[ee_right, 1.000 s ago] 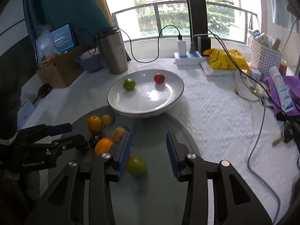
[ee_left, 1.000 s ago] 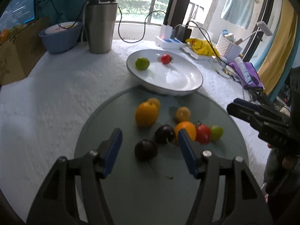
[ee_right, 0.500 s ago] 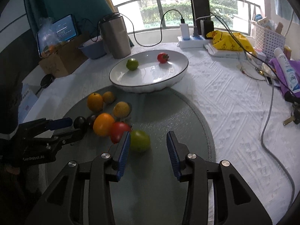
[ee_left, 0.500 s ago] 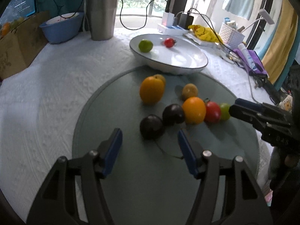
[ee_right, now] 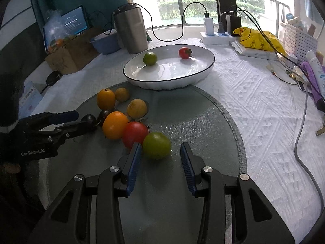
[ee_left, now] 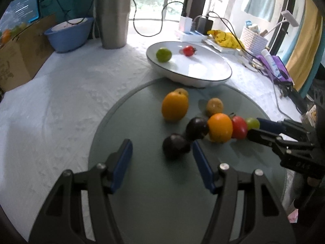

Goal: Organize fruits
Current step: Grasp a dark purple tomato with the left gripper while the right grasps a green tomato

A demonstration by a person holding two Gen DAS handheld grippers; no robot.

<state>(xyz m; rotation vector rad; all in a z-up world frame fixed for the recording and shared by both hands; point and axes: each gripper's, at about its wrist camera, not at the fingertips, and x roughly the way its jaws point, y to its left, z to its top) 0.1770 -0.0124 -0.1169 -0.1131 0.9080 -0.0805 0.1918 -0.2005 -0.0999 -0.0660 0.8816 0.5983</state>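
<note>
Several fruits lie on a round grey glass mat [ee_left: 162, 193] [ee_right: 193, 122]. My left gripper [ee_left: 161, 152] is open, with a dark plum [ee_left: 175, 145] just ahead between its fingertips; a second plum [ee_left: 197, 128], two oranges [ee_left: 174, 105] [ee_left: 220, 127] and a red tomato [ee_left: 239, 127] lie beyond. My right gripper [ee_right: 160, 152] is open, with a green tomato [ee_right: 156, 145] between its fingertips, beside the red tomato [ee_right: 135, 133]. A white plate [ee_right: 203, 69] [ee_left: 213, 77] holds a lime [ee_right: 150, 58] and a small red tomato [ee_right: 184, 52].
A steel tumbler [ee_right: 131, 32], a blue bowl [ee_left: 68, 33] and a cardboard box [ee_left: 18, 50] stand at the back left. A power strip [ee_right: 219, 36], a yellow bag [ee_right: 258, 38], a white basket [ee_right: 300, 38] and cables [ee_right: 302, 138] lie to the right.
Both grippers have pulled back and tilted, so the fruits sit farther ahead in view. The green tomato now shows between the right fingertips and a plum between the left. Both stay open.
</note>
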